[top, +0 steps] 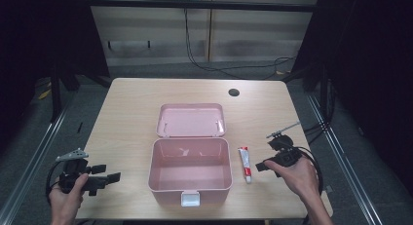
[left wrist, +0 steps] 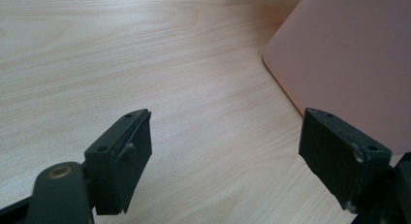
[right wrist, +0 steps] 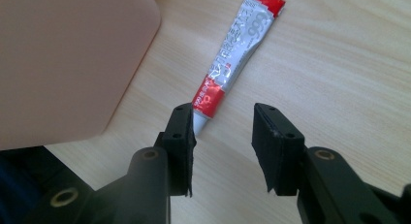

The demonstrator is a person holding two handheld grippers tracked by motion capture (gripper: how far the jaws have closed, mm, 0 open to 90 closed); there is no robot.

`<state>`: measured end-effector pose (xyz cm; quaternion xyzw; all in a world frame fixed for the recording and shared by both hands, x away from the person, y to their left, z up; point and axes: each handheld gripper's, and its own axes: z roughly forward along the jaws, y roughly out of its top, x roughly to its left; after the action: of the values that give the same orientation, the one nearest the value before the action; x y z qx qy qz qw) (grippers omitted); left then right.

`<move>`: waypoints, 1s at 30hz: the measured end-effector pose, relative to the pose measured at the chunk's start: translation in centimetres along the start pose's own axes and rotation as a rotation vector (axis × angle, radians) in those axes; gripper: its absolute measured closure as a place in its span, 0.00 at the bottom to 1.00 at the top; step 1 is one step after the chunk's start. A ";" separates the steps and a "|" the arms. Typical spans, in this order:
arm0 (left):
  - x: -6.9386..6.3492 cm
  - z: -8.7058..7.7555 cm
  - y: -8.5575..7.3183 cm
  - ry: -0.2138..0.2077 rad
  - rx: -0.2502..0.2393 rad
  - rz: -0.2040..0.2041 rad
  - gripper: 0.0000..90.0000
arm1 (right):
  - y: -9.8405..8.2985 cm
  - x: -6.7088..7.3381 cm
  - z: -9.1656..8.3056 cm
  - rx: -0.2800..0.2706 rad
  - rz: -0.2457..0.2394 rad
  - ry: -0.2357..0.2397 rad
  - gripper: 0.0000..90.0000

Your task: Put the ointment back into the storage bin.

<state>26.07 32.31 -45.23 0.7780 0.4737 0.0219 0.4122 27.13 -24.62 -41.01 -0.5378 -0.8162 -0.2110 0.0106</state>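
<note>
Where its left jaw hides the tube (right wrist: pixel 231 56) cap, seemingly, both grippers agape, empty.

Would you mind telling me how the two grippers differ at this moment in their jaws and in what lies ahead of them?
The left gripper has its jaws set wide apart; the right gripper's jaws stand closer together, though also open. Bare table lies between the left gripper's jaws, with the pink box off to one side, while the right gripper points at the red and white tube. Both are empty.
</note>
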 end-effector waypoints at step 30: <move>-0.1 0.1 0.0 -0.007 0.014 0.006 0.21 | 4.0 0.9 4.4 0.252 0.058 -0.042 0.75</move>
<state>26.06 32.13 -45.25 0.7822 0.4701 0.0173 0.4084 31.23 -20.96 -43.42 -0.5600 -0.8202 -0.0954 0.0672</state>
